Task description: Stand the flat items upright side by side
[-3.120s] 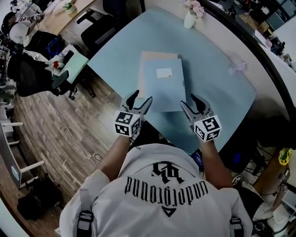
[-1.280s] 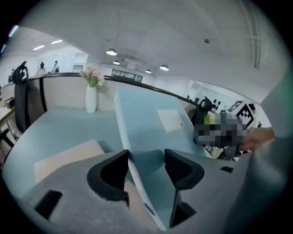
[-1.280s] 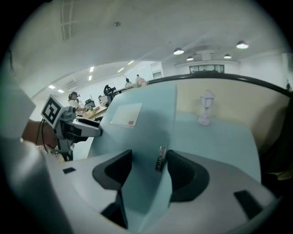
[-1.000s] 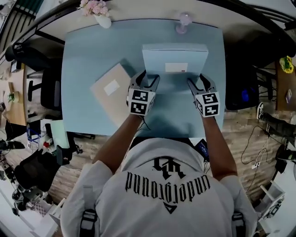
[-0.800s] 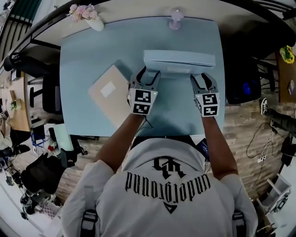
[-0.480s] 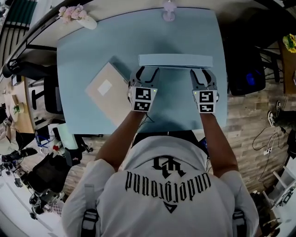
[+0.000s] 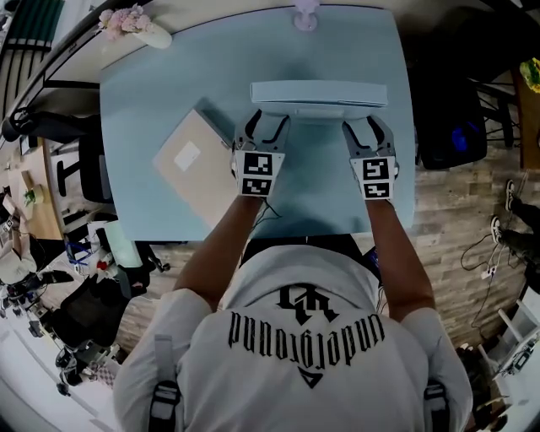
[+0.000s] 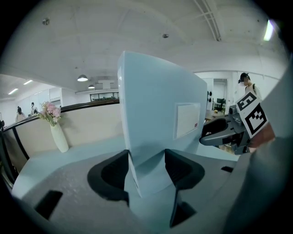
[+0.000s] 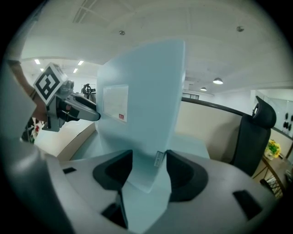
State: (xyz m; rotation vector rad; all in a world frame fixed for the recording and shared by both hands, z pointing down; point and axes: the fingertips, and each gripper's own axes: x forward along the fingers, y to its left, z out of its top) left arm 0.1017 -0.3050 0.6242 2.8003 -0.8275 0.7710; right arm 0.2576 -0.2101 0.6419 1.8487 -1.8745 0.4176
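A light blue file box (image 7: 319,91) stands upright on its long edge on the pale blue table (image 7: 169,76), crosswise to me. My left gripper (image 7: 266,126) grips its left end and my right gripper (image 7: 369,126) its right end. In the left gripper view the box (image 8: 155,119) fills the gap of the left gripper (image 8: 146,169), and the pads touch it. The right gripper view shows the same box (image 9: 146,105) between the pads of the right gripper (image 9: 149,171). Both pairs of jaws are opening slightly. A beige file box (image 7: 190,164) lies flat to the left.
A white vase of pink flowers (image 7: 135,25) stands at the table's back left corner. A small clear object (image 7: 305,15) sits at the back edge. A dark office chair (image 9: 256,137) stands off the table's right side. The table's front edge runs just before the person's body.
The blue box has tipped from leaning, with its labelled face showing, to fully upright on its edge. Both grippers stayed at its ends. The beige box has not moved.
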